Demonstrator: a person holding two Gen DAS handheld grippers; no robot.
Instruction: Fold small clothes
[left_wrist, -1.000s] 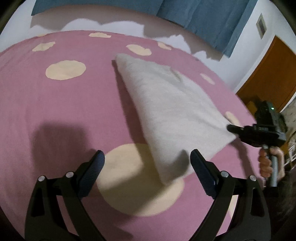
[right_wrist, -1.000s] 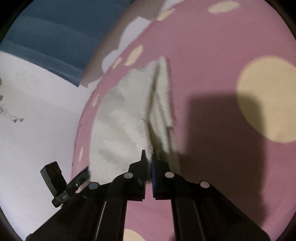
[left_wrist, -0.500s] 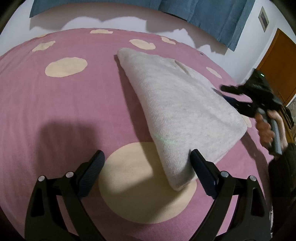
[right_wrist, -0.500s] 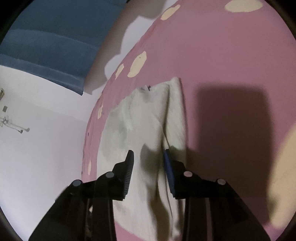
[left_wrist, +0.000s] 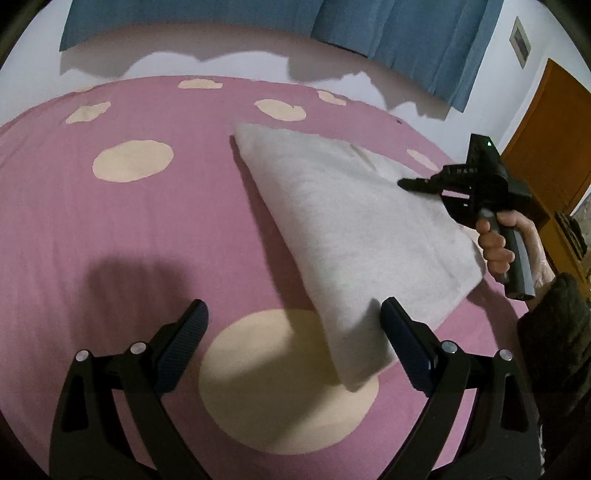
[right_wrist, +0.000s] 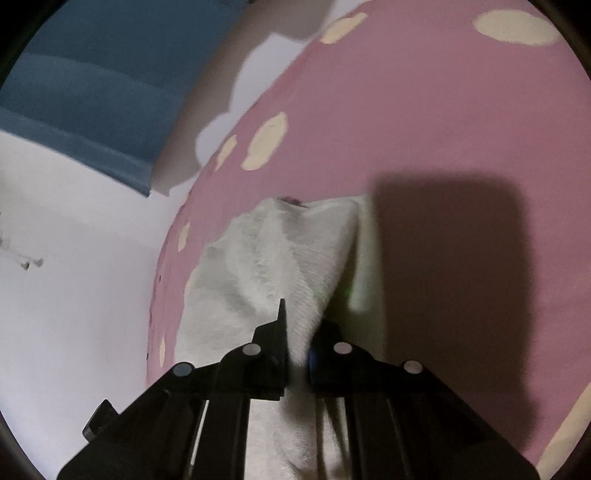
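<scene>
I'm mid-fold on the white garment (left_wrist: 354, 236), which lies on the pink spotted bed (left_wrist: 147, 236) ahead and right of my left hand-held gripper (left_wrist: 291, 332). That one hovers with its jaws spread wide, holding nothing. My right hand-held gripper (right_wrist: 297, 332) looks nearly closed over a raised ridge of the cloth, seemingly pinching it. Next I'd lift that fold across. The garment's long axis runs diagonally from the near right to the far left.
</scene>
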